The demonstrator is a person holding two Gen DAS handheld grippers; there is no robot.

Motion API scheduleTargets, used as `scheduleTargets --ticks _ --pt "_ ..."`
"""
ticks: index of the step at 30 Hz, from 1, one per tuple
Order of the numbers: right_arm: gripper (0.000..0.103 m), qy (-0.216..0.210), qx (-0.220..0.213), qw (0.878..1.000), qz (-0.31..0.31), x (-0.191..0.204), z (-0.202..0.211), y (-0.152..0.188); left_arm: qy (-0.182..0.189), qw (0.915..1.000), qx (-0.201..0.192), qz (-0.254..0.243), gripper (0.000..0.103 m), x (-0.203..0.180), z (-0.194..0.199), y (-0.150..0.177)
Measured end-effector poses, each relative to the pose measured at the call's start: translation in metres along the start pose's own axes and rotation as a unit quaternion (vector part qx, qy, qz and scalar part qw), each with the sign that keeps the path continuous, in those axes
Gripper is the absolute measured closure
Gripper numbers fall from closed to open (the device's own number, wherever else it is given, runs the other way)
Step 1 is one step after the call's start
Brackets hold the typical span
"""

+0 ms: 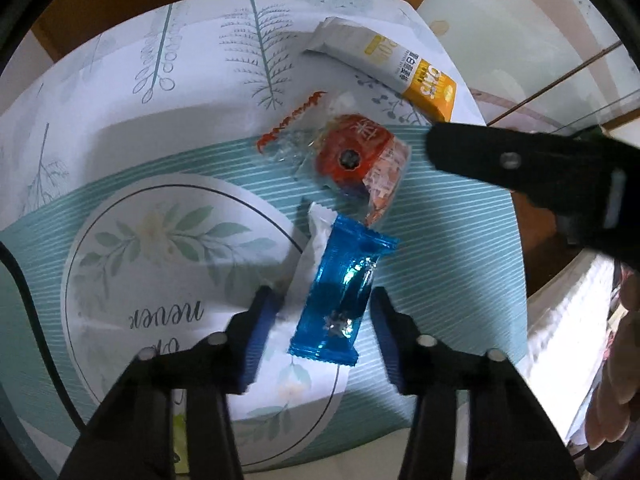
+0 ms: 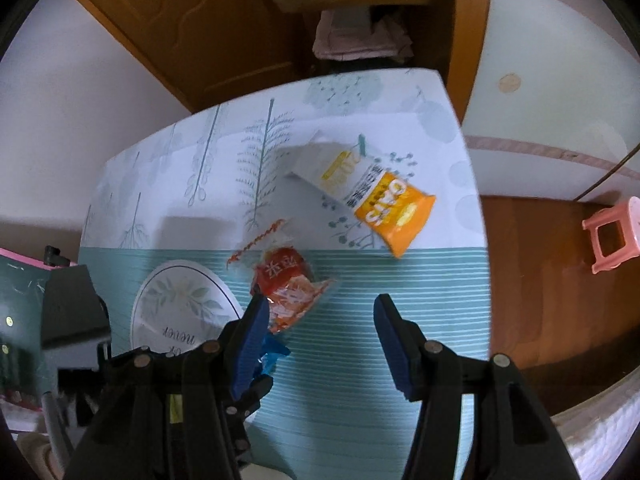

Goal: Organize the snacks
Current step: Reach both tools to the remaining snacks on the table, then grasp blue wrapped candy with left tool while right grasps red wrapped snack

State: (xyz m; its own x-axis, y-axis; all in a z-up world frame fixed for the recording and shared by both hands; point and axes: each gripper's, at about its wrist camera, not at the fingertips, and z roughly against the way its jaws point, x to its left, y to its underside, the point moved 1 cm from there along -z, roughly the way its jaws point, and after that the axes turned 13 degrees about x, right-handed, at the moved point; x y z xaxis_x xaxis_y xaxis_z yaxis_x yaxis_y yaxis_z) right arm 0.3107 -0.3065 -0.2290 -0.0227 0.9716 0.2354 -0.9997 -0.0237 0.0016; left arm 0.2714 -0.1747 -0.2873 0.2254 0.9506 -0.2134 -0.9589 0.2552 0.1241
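Both jaws are sitting wide apart right now and gripping nothing. On the left gripper [image 1: 320,316] they're straddling the blue snack packet [image 1: 340,292], which is lying partly over a white packet [image 1: 310,264] on the round leaf-print mat [image 1: 160,264], near the front edge of the surface [image 1: 460,260]; I can't tell if the pads are touching the wrapper yet. The right gripper [image 2: 322,328] is hovering just short of the red snack packet [image 2: 288,284], which is lying around the middle. The oats bar [image 2: 376,196] is sitting further back, toward the far right corner. Looks to me like we're at the start of a pick on the blue one. Next move is probably closing on it squarely across the middle, and that crinkly foil could be slipping or dragging the white packet along.
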Motion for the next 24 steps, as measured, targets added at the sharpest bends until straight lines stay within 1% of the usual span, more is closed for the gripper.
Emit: scheduleTargets --ticks 1,2,5,8,10,13,17,20,22,24 --pt "0.048 -0.001 0.002 1.000 0.002 0.000 -0.003 -0.002 -0.001 1.0000 -0.001 0.002 0.072 0.001 0.000 0.000" --pt "0.048 0.002 0.006 1.000 0.003 0.001 -0.006 -0.003 0.006 1.0000 0.000 0.001 0.073 0.002 0.001 0.000" --pt "0.048 0.001 0.016 1.000 0.006 0.005 -0.016 -0.007 0.017 0.9998 0.000 0.011 0.075 0.011 0.004 0.003" --pt "0.048 0.002 0.023 1.000 0.017 0.011 -0.023 -0.011 0.008 0.9995 -0.006 0.030 0.075 0.027 0.010 0.006" --pt "0.048 0.007 0.026 0.999 0.026 0.017 -0.028 -0.013 0.015 0.9988 -0.011 0.044 0.076 0.044 0.016 0.006" --pt "0.048 0.014 0.034 0.999 0.040 0.027 -0.036 -0.015 0.025 0.9978 -0.020 0.057 0.076 0.056 0.028 0.011" --pt "0.048 0.034 0.043 0.997 0.051 0.037 -0.049 -0.021 0.017 0.9974 -0.037 0.060 0.076 0.064 0.045 0.020" --pt "0.048 0.042 0.046 0.996 0.058 0.041 -0.055 -0.022 0.015 0.9967 -0.047 0.064 0.076 0.073 0.054 0.026" --pt "0.050 0.048 0.040 0.996 0.065 0.044 -0.055 -0.022 0.014 0.9962 -0.054 0.067 0.076 0.074 0.058 0.026" --pt "0.052 0.067 0.033 0.994 0.078 0.050 -0.055 -0.020 0.012 0.9957 -0.060 0.069 0.076 0.077 0.065 0.025"
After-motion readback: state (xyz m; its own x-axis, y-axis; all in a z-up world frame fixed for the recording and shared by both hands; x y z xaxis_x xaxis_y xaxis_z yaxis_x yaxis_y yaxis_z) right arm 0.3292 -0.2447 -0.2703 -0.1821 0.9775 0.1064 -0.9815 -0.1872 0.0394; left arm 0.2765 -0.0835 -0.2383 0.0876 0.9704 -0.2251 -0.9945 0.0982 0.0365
